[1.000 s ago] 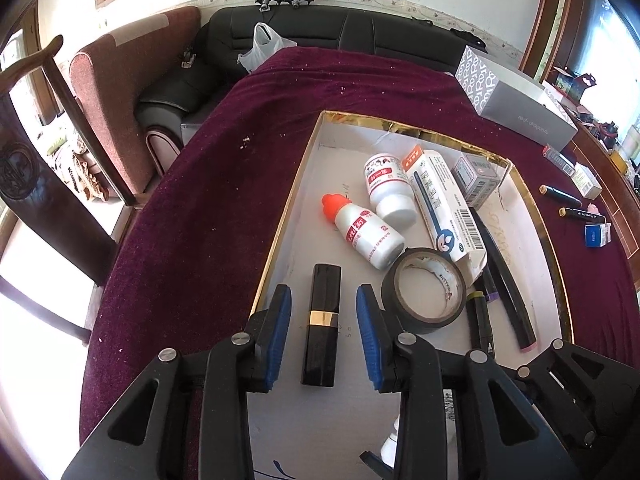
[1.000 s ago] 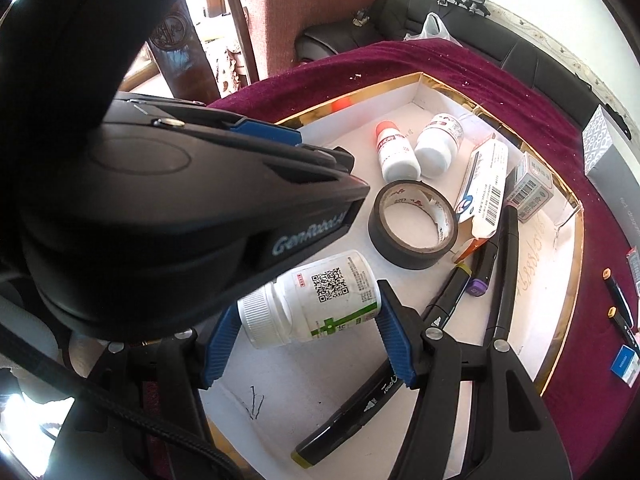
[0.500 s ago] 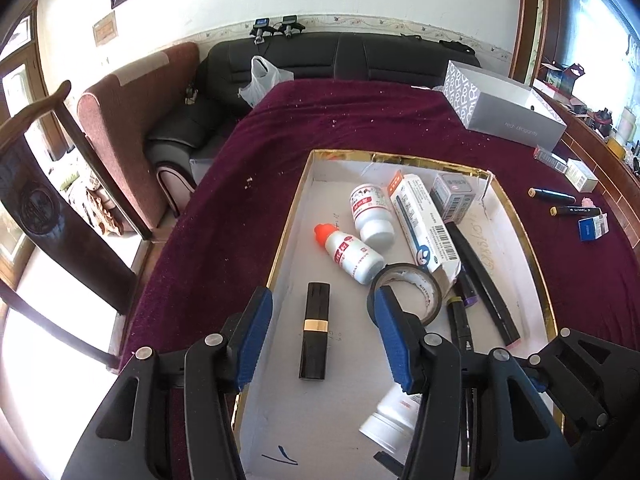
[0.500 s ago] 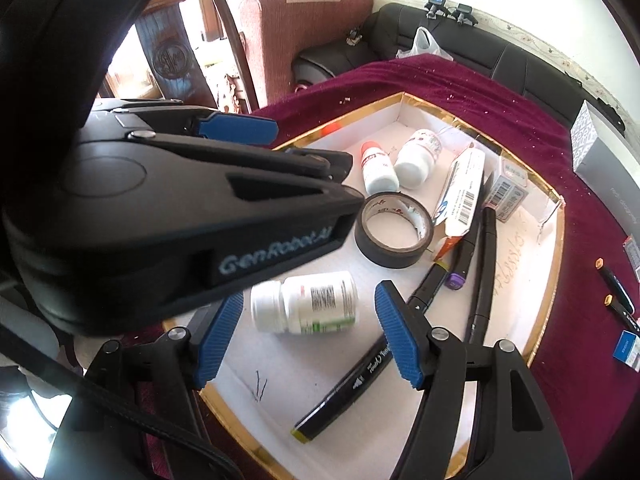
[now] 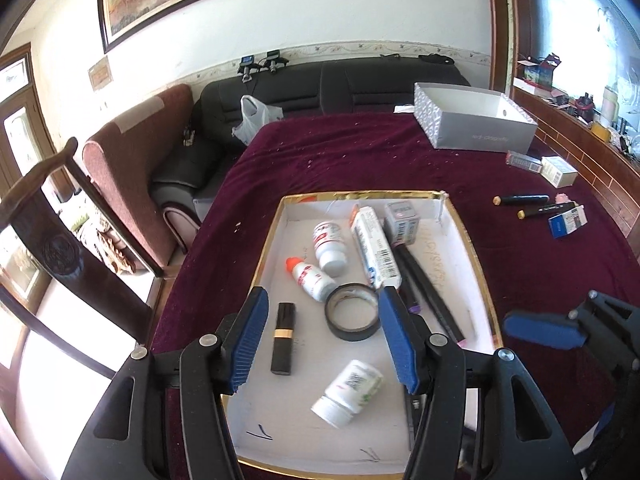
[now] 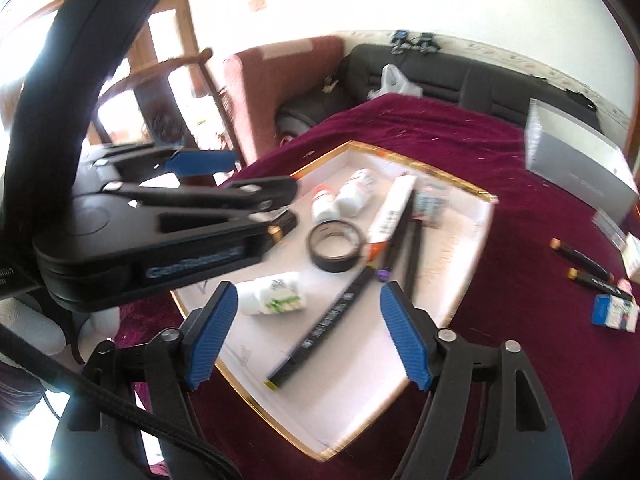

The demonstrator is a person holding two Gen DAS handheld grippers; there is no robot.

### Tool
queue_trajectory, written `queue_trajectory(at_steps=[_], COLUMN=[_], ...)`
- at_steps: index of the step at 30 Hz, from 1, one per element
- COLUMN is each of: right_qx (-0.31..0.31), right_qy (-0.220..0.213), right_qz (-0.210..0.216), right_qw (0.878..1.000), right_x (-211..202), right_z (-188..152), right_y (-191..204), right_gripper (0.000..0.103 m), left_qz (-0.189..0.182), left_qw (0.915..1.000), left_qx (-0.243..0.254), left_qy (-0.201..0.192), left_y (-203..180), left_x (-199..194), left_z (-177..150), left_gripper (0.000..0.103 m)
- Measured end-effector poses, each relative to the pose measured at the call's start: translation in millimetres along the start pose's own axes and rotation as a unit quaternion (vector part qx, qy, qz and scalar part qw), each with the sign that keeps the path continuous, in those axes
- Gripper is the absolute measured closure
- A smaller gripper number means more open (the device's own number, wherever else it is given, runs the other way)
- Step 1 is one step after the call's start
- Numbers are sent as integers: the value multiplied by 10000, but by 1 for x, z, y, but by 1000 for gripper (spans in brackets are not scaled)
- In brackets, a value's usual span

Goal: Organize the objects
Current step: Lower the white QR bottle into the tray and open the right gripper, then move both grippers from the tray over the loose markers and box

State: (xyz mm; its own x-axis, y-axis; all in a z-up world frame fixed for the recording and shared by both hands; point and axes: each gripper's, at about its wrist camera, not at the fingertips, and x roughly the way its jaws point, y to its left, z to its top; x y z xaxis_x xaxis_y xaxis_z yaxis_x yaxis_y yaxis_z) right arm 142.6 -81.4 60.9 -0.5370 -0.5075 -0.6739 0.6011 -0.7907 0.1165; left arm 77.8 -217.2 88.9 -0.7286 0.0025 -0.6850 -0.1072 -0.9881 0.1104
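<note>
A white tray with a gold rim (image 5: pixel 472 248) lies on the maroon cloth. In it are a black lipstick (image 5: pixel 283 338), a white pill bottle with a green label (image 5: pixel 348 394), a black tape roll (image 5: pixel 352 317), an orange-capped bottle (image 5: pixel 310 276), another white bottle (image 5: pixel 330 246), a long carton (image 5: pixel 376 246) and black markers (image 5: pixel 432 300). My left gripper (image 5: pixel 323 294) hovers above the tray's near half, its jaws opening with nothing gripped. My right gripper (image 6: pixel 309 290) hangs over the tray's near corner, jaws opening and empty; the pill bottle (image 6: pixel 276 294) lies below it beside a marker (image 6: pixel 328 320).
A grey open box (image 5: pixel 476 128) stands at the far right of the cloth. Two markers (image 5: pixel 520 200), a small blue box (image 5: pixel 568 222) and small cartons (image 5: pixel 558 170) lie right of the tray. A black sofa (image 5: pixel 320 88) and a red armchair (image 5: pixel 132 160) stand beyond.
Both grippers have risen and drawn back from the tray while their jaws widened. The lipstick and the pill bottle, earlier between the pads, now lie free on the tray floor.
</note>
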Motion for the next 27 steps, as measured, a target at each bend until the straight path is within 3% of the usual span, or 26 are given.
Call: queue_trajectory(at_steps=[9, 14, 17, 21, 23, 27], right_qx=[946, 1501, 1938, 2808, 3320, 3908], right_qy=[-381, -484, -485, -489, -528, -558], right_qz=[-633, -1087, -1418, -1666, -1536, -1021], right_qw=[9928, 9815, 9695, 9439, 9292, 9131], right_x=[-41, -71, -88, -114, -118, -109], right_z=[-16, -29, -40, -60, -66, -67], right_y=[-87, -147, -190, -259, -296, -343], right_gripper=[25, 25, 25, 25, 25, 25], left_qz=[-401, -1061, -1422, -1783, -1937, -2156], left_qw=[9984, 9934, 9882, 9804, 9765, 9695], left_qx=[396, 373, 247, 184, 149, 244], left_qy=[-100, 220, 510, 818, 939, 1144], left_y=[-66, -104, -124, -150, -163, -189], left_x=[-15, -2, 13, 32, 38, 52], left_z=[16, 26, 27, 23, 20, 16], left_gripper=[47, 47, 48, 48, 48, 48])
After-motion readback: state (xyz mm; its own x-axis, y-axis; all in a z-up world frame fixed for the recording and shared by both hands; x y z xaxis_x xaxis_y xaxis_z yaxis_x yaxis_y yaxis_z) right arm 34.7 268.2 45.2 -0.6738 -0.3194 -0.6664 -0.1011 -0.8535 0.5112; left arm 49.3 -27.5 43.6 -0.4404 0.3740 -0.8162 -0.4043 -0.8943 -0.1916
